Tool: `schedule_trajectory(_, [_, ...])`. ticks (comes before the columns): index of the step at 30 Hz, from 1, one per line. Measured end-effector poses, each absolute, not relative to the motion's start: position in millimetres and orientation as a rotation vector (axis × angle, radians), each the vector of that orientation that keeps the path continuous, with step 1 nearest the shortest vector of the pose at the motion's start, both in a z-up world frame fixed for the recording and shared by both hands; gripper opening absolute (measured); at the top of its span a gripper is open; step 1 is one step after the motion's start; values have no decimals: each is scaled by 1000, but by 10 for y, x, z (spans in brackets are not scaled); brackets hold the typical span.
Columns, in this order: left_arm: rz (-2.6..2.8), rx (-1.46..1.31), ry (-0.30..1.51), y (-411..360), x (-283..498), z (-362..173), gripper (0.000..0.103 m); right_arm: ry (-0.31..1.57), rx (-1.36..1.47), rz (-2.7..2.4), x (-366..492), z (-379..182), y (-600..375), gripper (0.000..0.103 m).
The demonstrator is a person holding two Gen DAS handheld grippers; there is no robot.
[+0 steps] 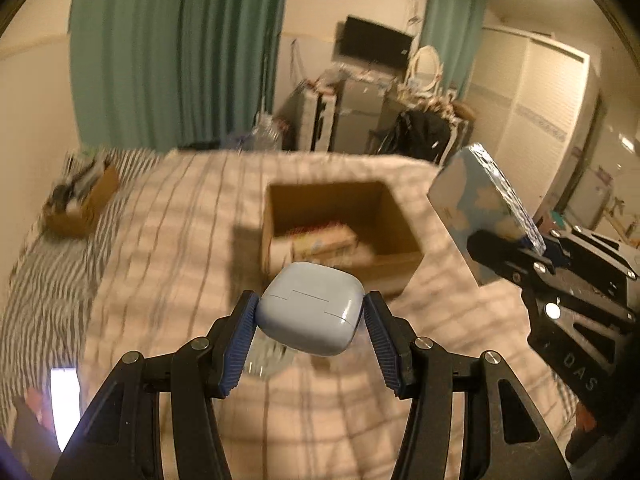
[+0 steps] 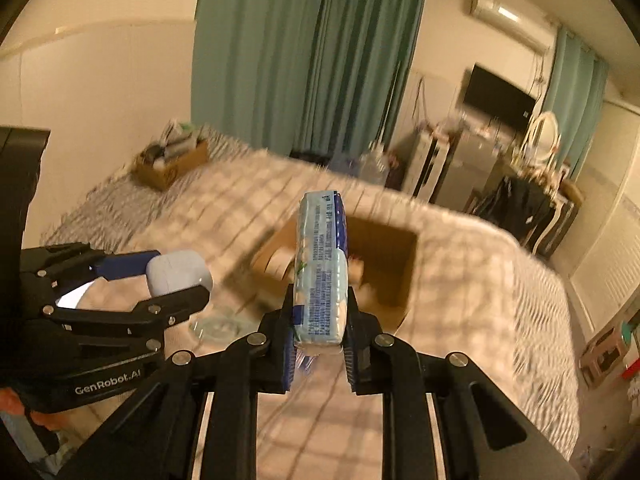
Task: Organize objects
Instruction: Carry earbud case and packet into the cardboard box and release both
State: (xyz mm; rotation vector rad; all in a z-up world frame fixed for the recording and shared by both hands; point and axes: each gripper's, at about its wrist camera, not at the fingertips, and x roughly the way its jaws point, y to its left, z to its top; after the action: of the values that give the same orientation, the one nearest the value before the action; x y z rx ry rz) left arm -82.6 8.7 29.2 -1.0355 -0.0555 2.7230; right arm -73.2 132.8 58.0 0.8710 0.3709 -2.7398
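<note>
My left gripper (image 1: 311,316) is shut on a pale blue rounded case (image 1: 310,308), held above the bed in front of an open cardboard box (image 1: 396,216). The case also shows in the right wrist view (image 2: 176,272), held by the left gripper (image 2: 172,280). My right gripper (image 2: 320,320) is shut on a light blue tissue pack (image 2: 320,264), standing upright, in front of the same box (image 2: 400,248). In the left wrist view the pack (image 1: 476,200) and right gripper (image 1: 516,248) are at the right. The box holds a few packets.
The bed (image 1: 180,240) has a checked cover. A second cardboard box (image 1: 80,204) full of items sits at its far left corner. A clear round object (image 2: 220,326) lies on the cover below the left gripper. Cabinets, a TV and green curtains stand beyond the bed.
</note>
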Motion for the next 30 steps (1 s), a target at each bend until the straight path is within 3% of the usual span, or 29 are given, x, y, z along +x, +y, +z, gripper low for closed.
schedule_trajectory(7, [2753,-931,11,333,-1356,763,56,345,784,-2822,-1162,1084,1565,18])
schedule_trajectory(16, [2738,-912,76,611,-2061,581,56,307,825,-2850,-1848,1097,1728,18])
schedule_trajectory(30, [2676,-1105,104,679,-2828,-492,56,208,1134,-2725,-2912,-133,1933,18])
